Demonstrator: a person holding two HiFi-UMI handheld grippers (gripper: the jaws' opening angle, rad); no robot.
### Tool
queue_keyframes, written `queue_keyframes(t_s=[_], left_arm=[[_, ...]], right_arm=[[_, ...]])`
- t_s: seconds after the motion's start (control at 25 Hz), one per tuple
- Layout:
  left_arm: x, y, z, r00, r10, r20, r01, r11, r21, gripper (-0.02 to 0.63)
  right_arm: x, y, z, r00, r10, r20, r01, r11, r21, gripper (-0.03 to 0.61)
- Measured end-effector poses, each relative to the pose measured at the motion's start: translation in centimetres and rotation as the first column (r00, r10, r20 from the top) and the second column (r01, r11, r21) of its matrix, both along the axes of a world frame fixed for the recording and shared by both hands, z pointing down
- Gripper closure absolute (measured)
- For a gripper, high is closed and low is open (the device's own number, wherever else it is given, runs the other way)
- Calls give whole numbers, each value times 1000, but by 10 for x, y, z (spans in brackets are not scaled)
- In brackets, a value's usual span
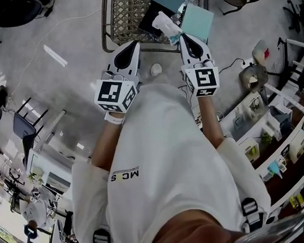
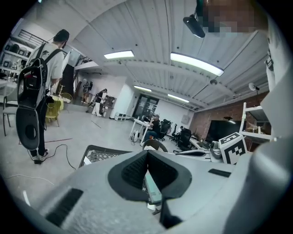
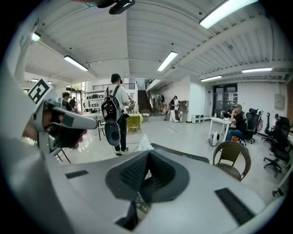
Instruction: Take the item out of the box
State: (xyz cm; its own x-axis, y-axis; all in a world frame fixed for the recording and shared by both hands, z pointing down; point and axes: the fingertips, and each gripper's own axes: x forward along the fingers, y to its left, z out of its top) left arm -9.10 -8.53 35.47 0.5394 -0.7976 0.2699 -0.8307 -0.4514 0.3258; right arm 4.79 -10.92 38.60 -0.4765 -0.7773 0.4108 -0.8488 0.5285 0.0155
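The room is an open workshop-office – glossy grey concrete floor (image 1: pixel 61 88), ribbed white ceiling with strip lights (image 2: pixel 196 64), stocked shelves (image 1: pixel 277 135) to the person's right. A person with a black backpack (image 3: pixel 113 114) stands on the floor, and a round-backed chair (image 3: pixel 231 160) sits nearer. On the floor ahead stands a wire basket (image 1: pixel 128 11) holding a teal box (image 1: pixel 197 20). The right tongs (image 1: pixel 183 37) are pressed together – pinching a crumpled white packet (image 1: pixel 165 24) over the basket's near rim. The left tongs (image 1: pixel 134 43) are pressed together, empty.

Metal mesh box (image 1: pixel 125 12), glossy grey floor (image 1: pixel 61 91), crinkly plastic packet (image 1: pixel 165 25)
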Motion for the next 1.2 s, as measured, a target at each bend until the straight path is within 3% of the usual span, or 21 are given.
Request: queue_keyframes(t_s=[0.4,0.72,1.2], left_arm=[[-12,10,-28,999,3,43,-6,997,71,589],[-23,13,-44,1000,-6,29,3,996,93,589],[-17,25,-38,998,51,22,-52,996,73,589]], right_arm=[[7,18,-45,998,11,61,-15,998,63,563],[3,29,-61,996,38,78,-46,993,108,563],[4,43,-63,991,91,94,-101,990,100,563]])
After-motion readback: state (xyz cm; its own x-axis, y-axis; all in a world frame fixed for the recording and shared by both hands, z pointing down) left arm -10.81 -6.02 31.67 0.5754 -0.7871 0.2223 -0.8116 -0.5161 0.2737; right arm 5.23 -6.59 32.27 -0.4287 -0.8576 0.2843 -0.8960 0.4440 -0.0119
